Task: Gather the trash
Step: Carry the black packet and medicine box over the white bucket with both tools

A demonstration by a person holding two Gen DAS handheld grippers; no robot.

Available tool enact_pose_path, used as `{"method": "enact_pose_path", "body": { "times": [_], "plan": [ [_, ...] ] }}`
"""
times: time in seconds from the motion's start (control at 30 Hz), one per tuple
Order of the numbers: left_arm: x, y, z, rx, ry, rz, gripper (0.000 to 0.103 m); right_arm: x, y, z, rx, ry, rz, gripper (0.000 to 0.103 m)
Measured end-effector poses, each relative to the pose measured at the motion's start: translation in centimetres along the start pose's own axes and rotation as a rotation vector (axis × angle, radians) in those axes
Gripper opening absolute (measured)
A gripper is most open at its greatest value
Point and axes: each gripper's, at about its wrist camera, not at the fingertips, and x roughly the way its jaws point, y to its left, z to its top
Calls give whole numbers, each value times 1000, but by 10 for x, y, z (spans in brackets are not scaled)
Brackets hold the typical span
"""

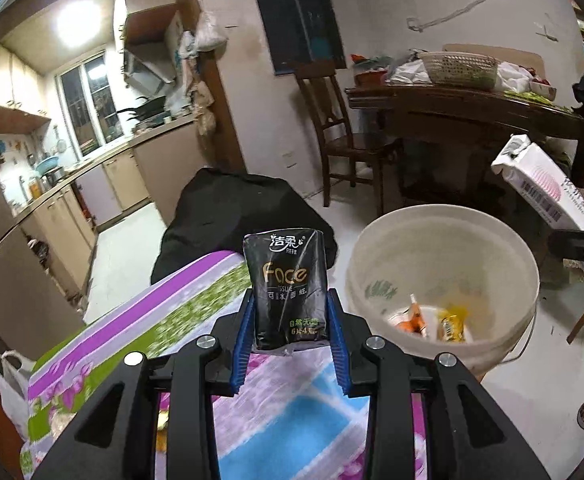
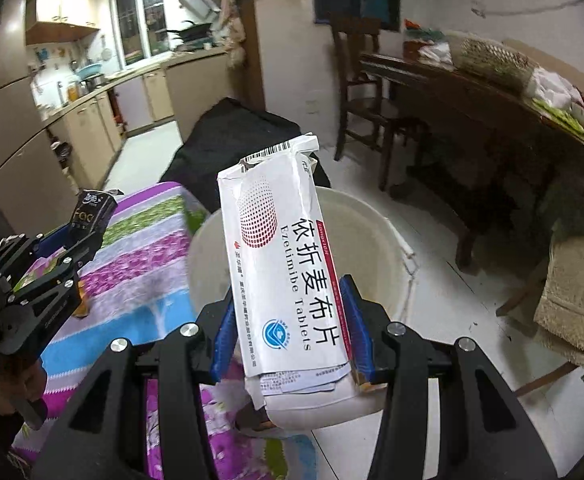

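Note:
My left gripper (image 1: 289, 312) is shut on a black tissue pack (image 1: 285, 286), held upright over the edge of a flowered cloth. In the right wrist view the same left gripper (image 2: 85, 236) with the tissue pack (image 2: 91, 210) shows at the left. My right gripper (image 2: 287, 320) is shut on a white tablet box (image 2: 287, 264), which stands tilted in front of the cream bucket (image 2: 376, 240). The box (image 1: 548, 184) also shows at the right of the left wrist view, above the bucket (image 1: 444, 240). Several wrappers (image 1: 432, 320) lie in the bucket's bottom.
A purple, green and blue flowered cloth (image 1: 139, 320) covers the surface below both grippers. A black bag (image 1: 231, 208) lies beyond it. A wooden chair (image 1: 336, 128) and a cluttered dark table (image 1: 472, 108) stand behind the bucket. Kitchen cabinets (image 1: 51, 220) run along the left.

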Motion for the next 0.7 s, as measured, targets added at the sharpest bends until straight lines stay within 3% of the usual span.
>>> {"method": "enact_pose_path", "body": {
  "times": [0.2, 0.47, 0.53, 0.7],
  "plan": [
    [47, -24, 41, 49, 39, -122, 35, 31, -24, 17, 48, 86, -50, 46],
    [115, -58, 73, 147, 131, -386, 35, 67, -46, 36, 103, 192, -55, 46],
    [129, -70, 74, 193, 147, -406, 35, 75, -52, 37, 126, 219, -45, 46],
    [156, -98, 76, 269, 158, -362, 35, 96, -62, 37, 198, 286, -20, 46]
  ]
}}
